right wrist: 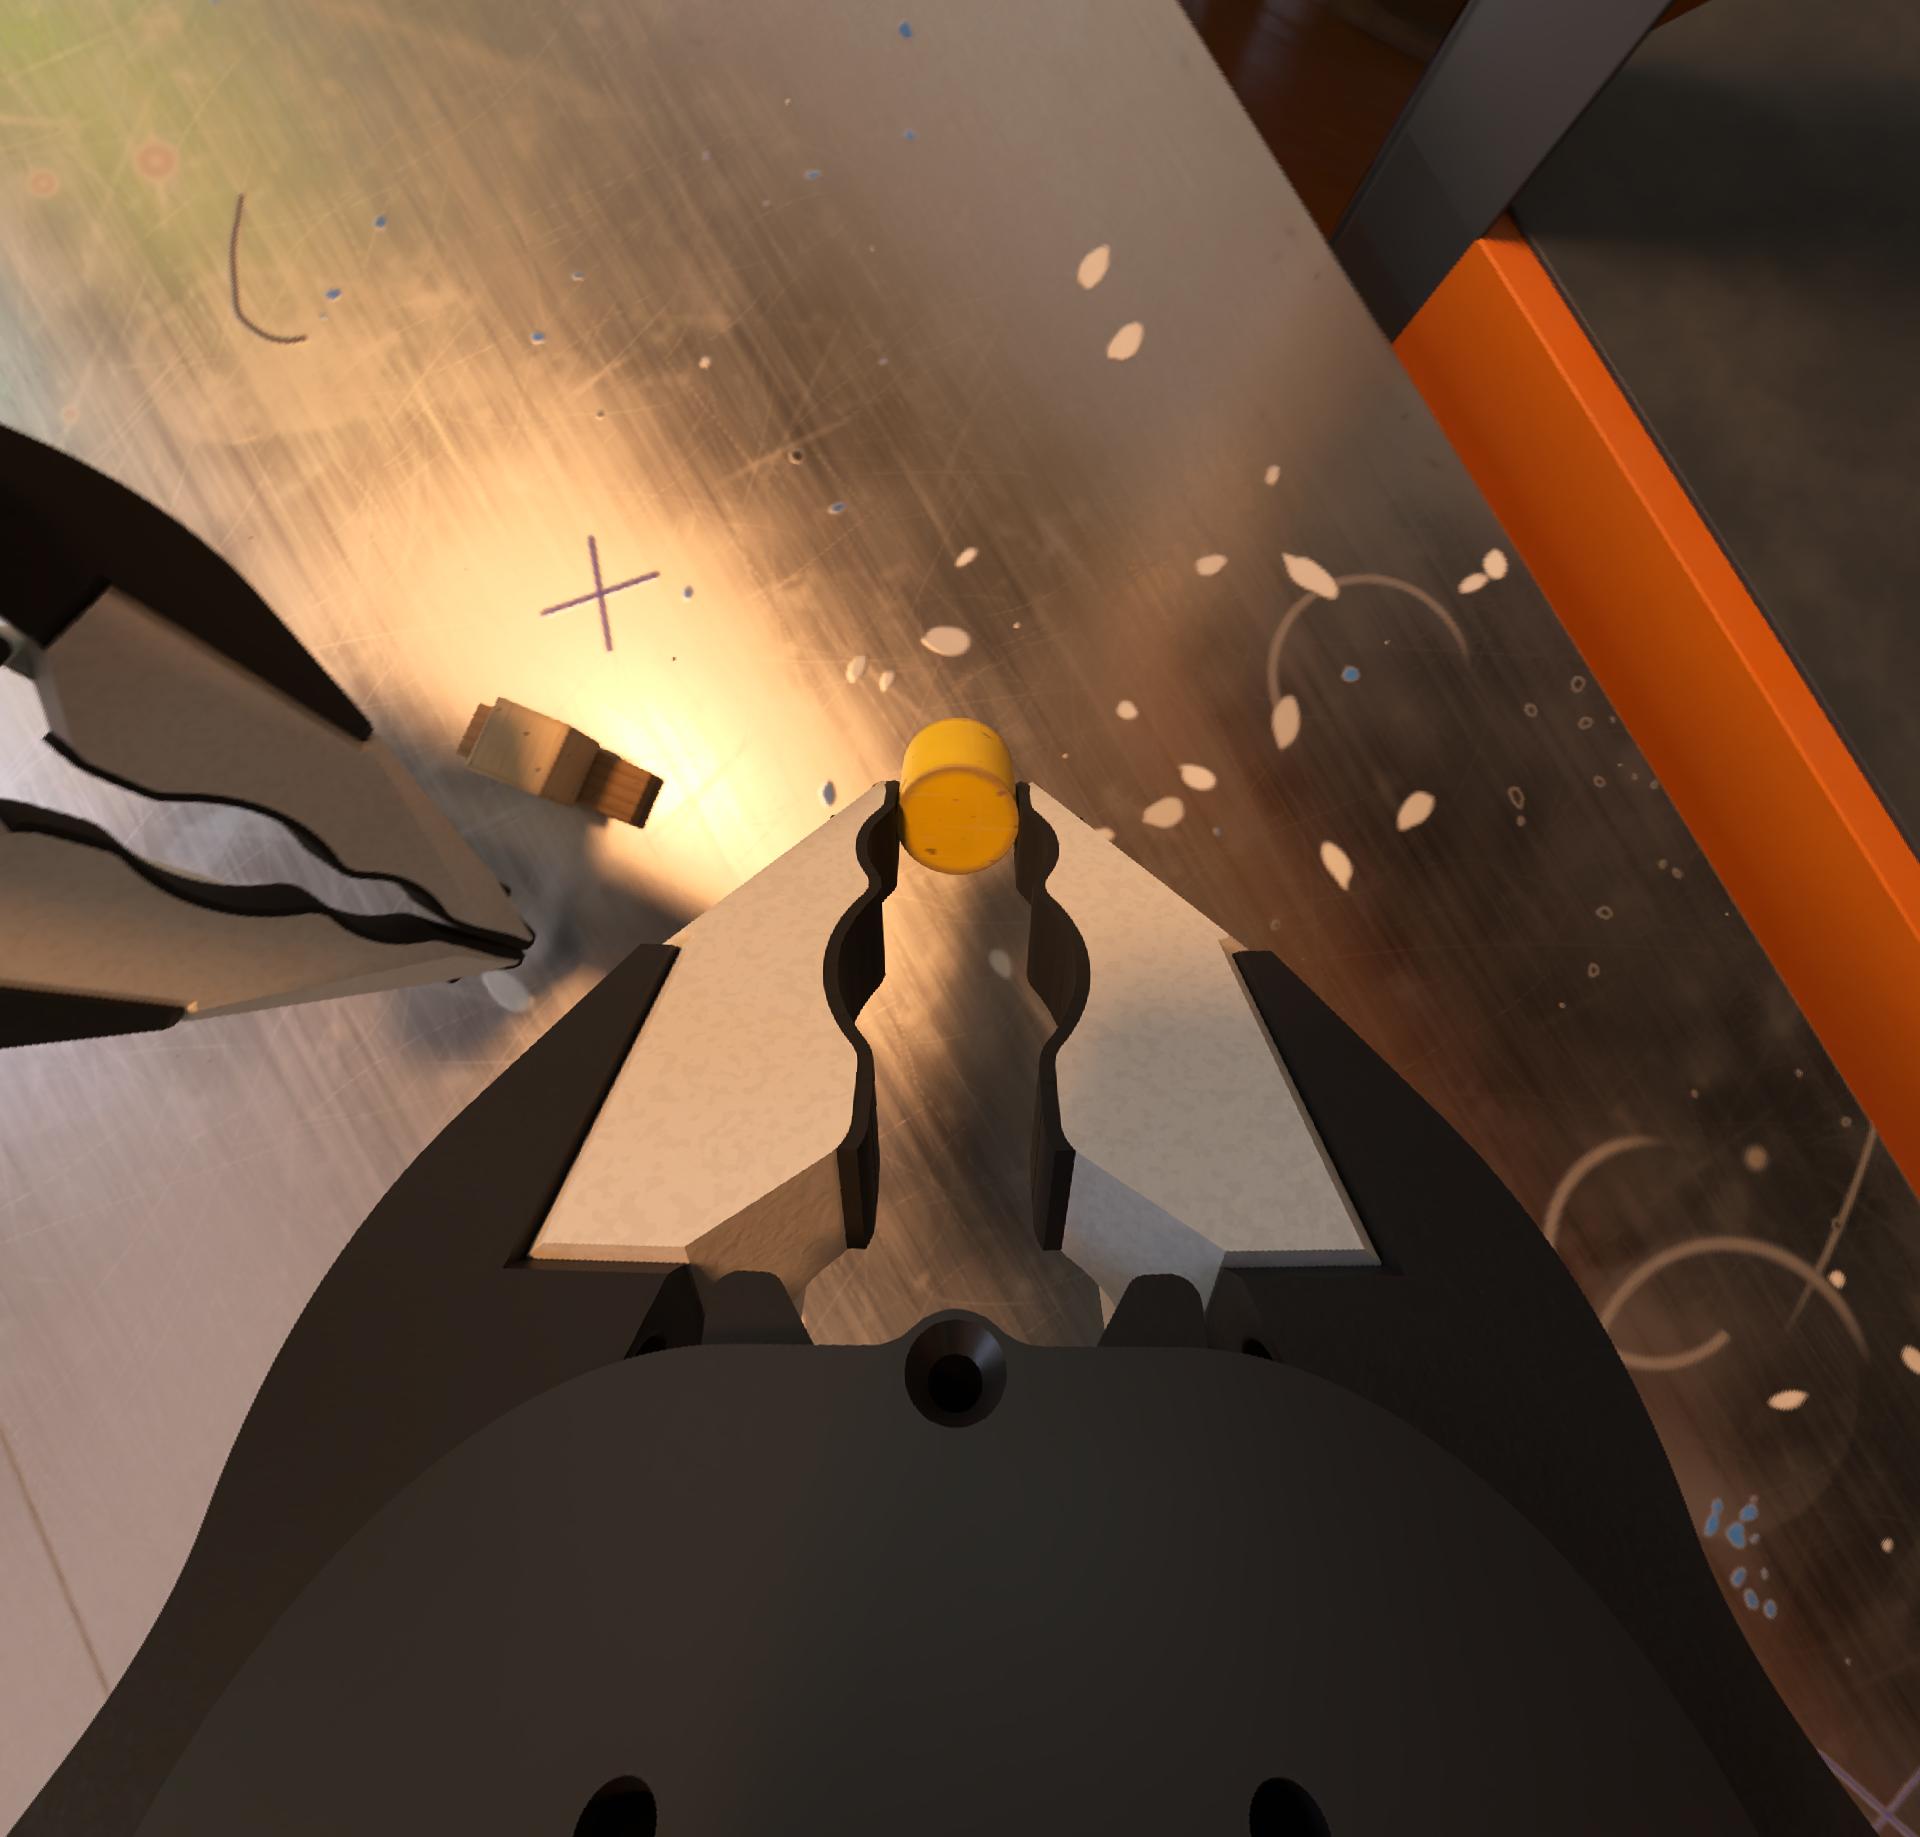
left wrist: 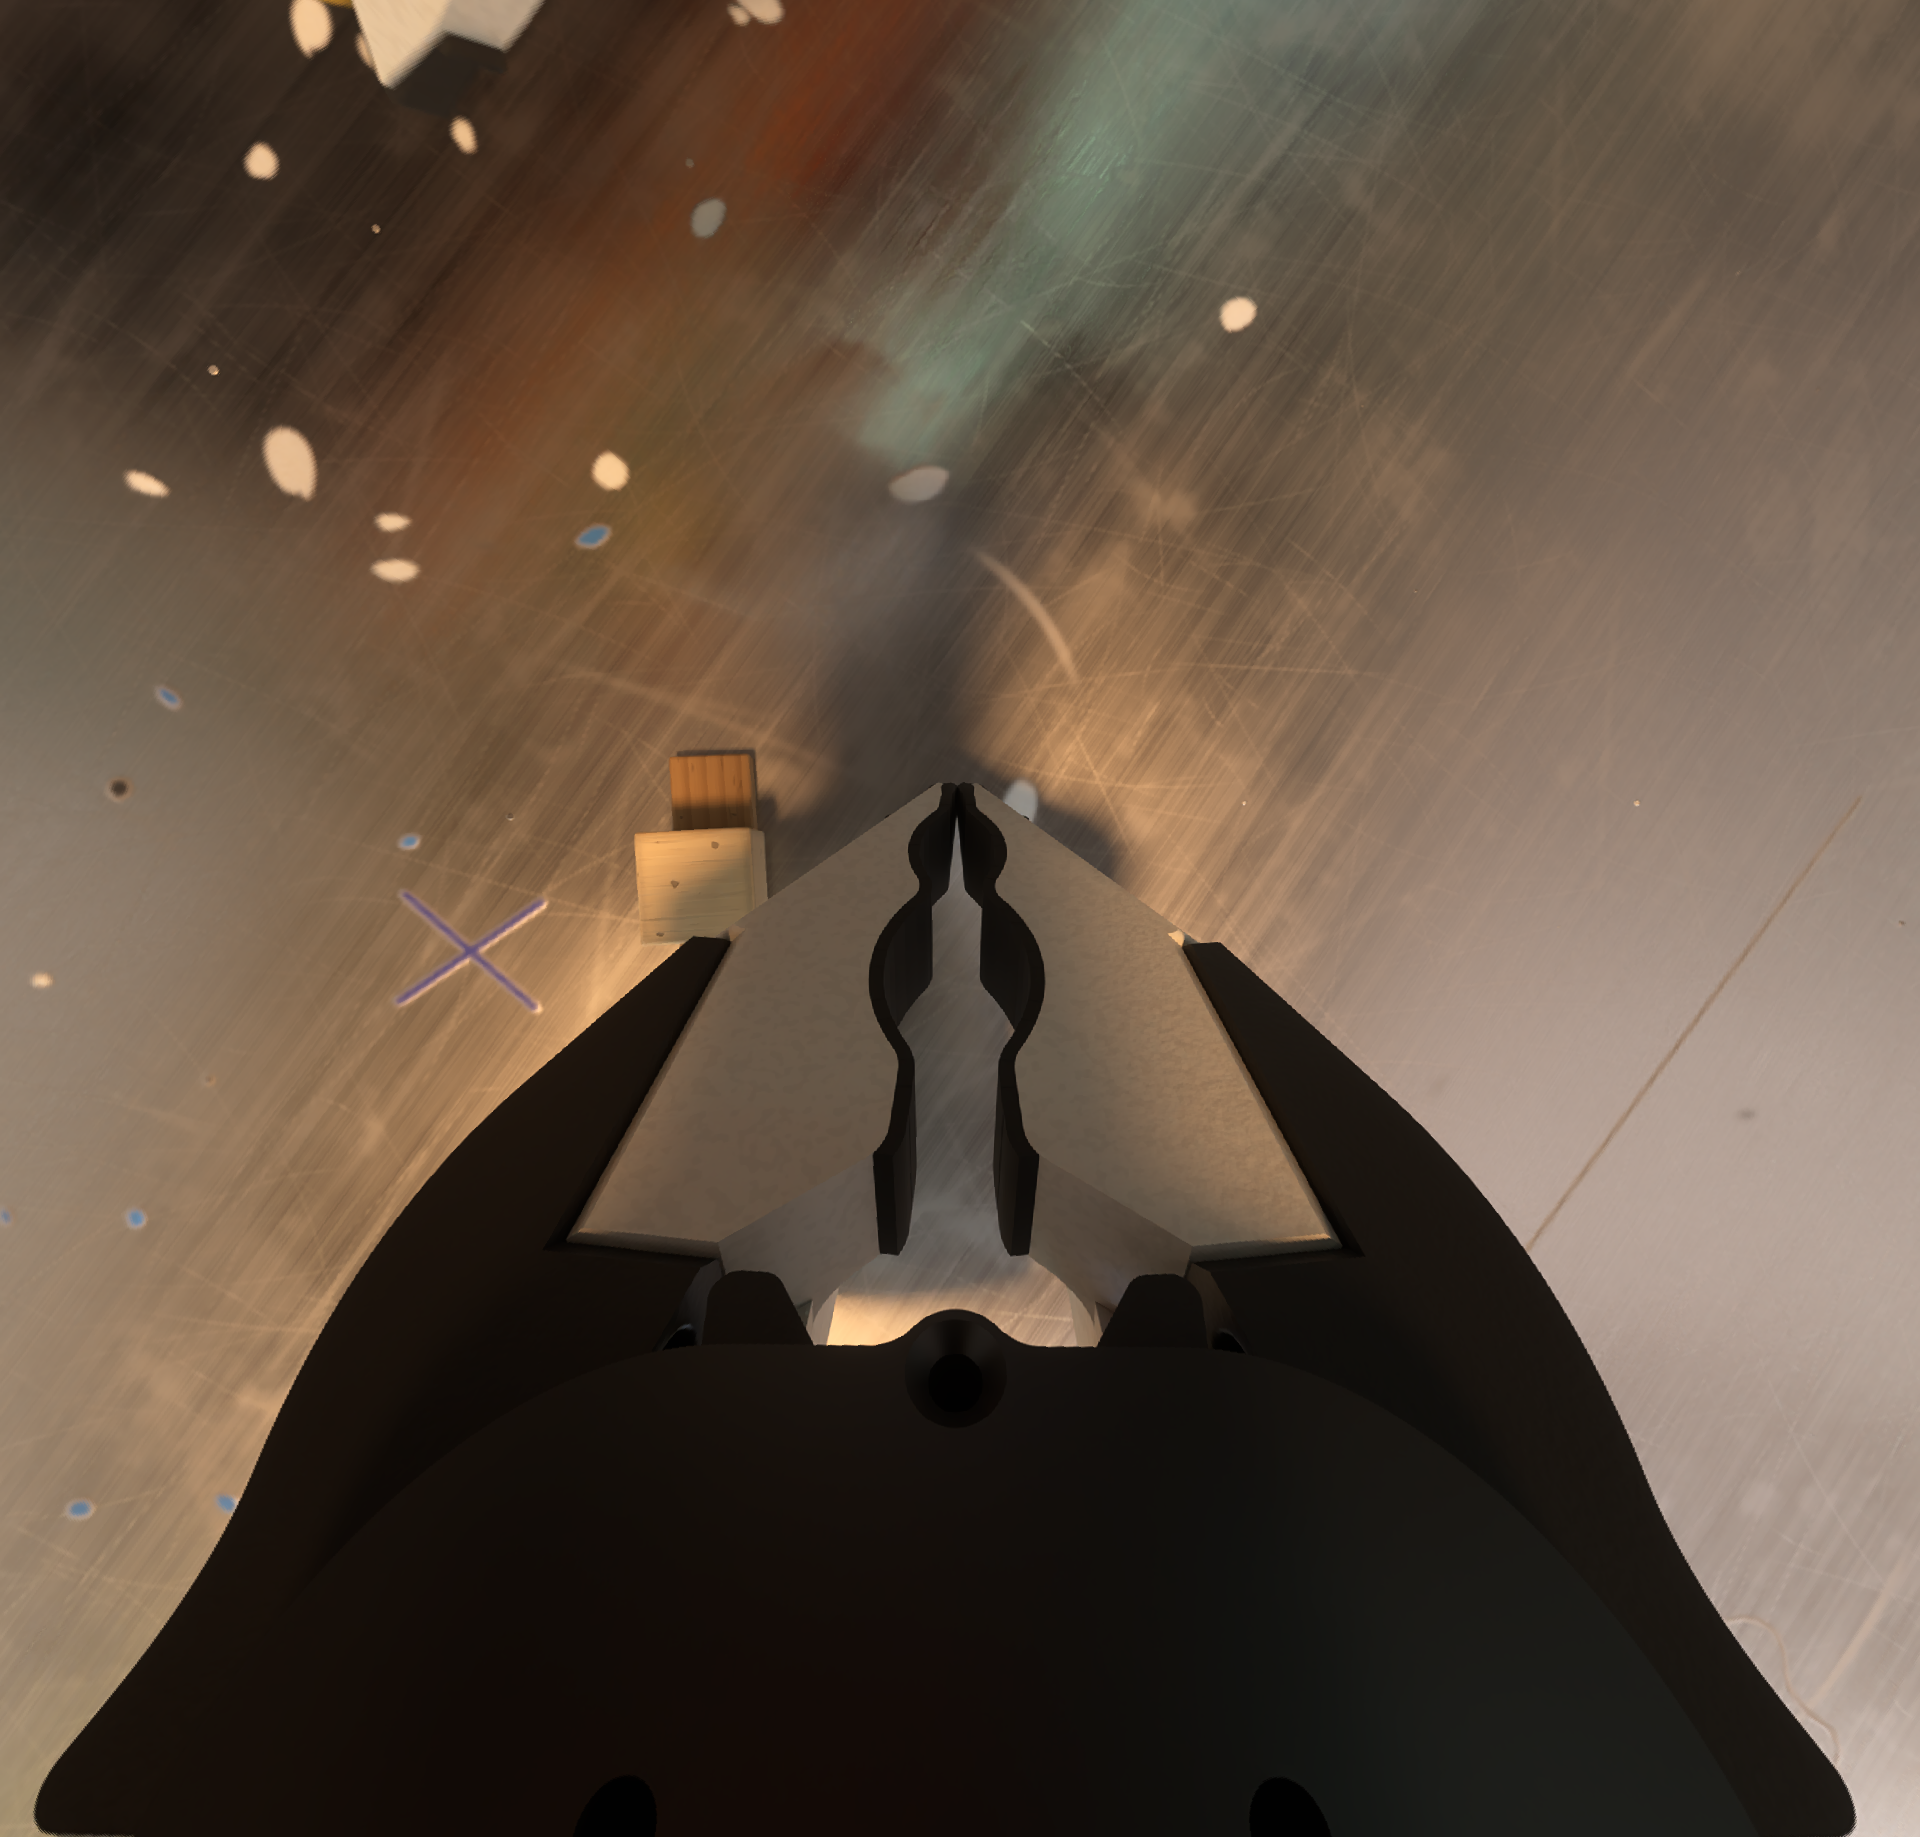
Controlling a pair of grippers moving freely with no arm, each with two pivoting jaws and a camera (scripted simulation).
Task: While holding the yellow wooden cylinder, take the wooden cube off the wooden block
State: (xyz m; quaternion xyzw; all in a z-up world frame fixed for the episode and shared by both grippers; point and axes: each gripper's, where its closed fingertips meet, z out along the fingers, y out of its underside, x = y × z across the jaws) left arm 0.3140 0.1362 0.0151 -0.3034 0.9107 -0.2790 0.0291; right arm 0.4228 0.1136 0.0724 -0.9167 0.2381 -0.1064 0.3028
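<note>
Gripping the short yellow wooden cylinder (right wrist: pixel 956 808) crosswise between the tips of the right gripper (right wrist: pixel 956 800), clear above the scratched steel tabletop (right wrist: pixel 1039 177) — so the holding half of the task looks settled. Hovering with the left gripper (left wrist: pixel 956 800) pinched closed on nothing, tips meeting just over the steel. Sitting a little ahead and to the left of those closed tips: the pale square wooden cube (left wrist: pixel 701 878) and the darker brown wooden block (left wrist: pixel 713 788), pressed together, the cube nearer; whether stacked or side by side — hard to tell. Likely still approaching. Next move calling for spreading the left jaws, shifting left, closing on the pale cube alone without dragging the block.
</note>
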